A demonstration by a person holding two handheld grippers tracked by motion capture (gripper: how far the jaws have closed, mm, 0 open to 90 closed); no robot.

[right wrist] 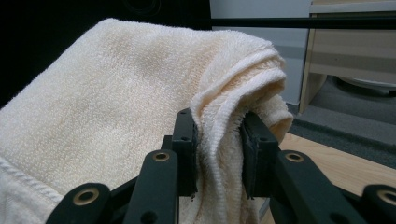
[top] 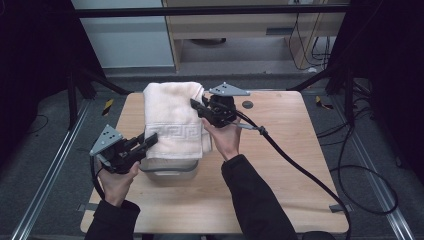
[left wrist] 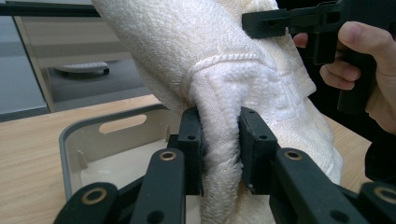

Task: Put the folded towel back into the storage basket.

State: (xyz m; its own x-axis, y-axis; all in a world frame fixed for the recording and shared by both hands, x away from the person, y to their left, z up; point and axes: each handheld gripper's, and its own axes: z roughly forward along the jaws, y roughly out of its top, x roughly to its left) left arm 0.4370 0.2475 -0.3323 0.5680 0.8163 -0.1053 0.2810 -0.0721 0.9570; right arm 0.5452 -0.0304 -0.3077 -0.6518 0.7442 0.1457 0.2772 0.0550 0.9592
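Left gripper (top: pixel 148 139): held in the person's left hand (top: pixel 117 180) at the near left of the table (top: pixel 280 200); its two black jaws are clamped on a thick fold of the towel (top: pixel 172 122), which bulges between them in the left gripper view (left wrist: pixel 219 154).
Right gripper (top: pixel 197 106): held in the right hand (top: pixel 226 140), farther out and to the right of the left gripper; its jaws are closed on a bunched edge of towel, seen pinched between them in the right gripper view (right wrist: pixel 218 149).
Grey plates: one three-cornered plate sits on top of each gripper.
Cable (top: pixel 300 170): runs from the right gripper back across the table and off its right near edge.
Towel: cream terry cloth with a woven key-pattern band, stretched between the two grippers, the left one at its near left corner and the right one at its far right side. From the right gripper's own camera (right wrist: pixel 116 102) it spreads away to the left of the jaws.
Bin (top: pixel 170 170): grey, with a cut-out handle slot in its wall, directly under the towel and just beside the left gripper's jaws; from that gripper's camera (left wrist: pixel 93 135) its open inside shows below and left of the jaws.
Table: light wood, under both grippers.
Floor beyond: grey, with a pale wood cabinet (top: pixel 250 25) past the far edge of the table.
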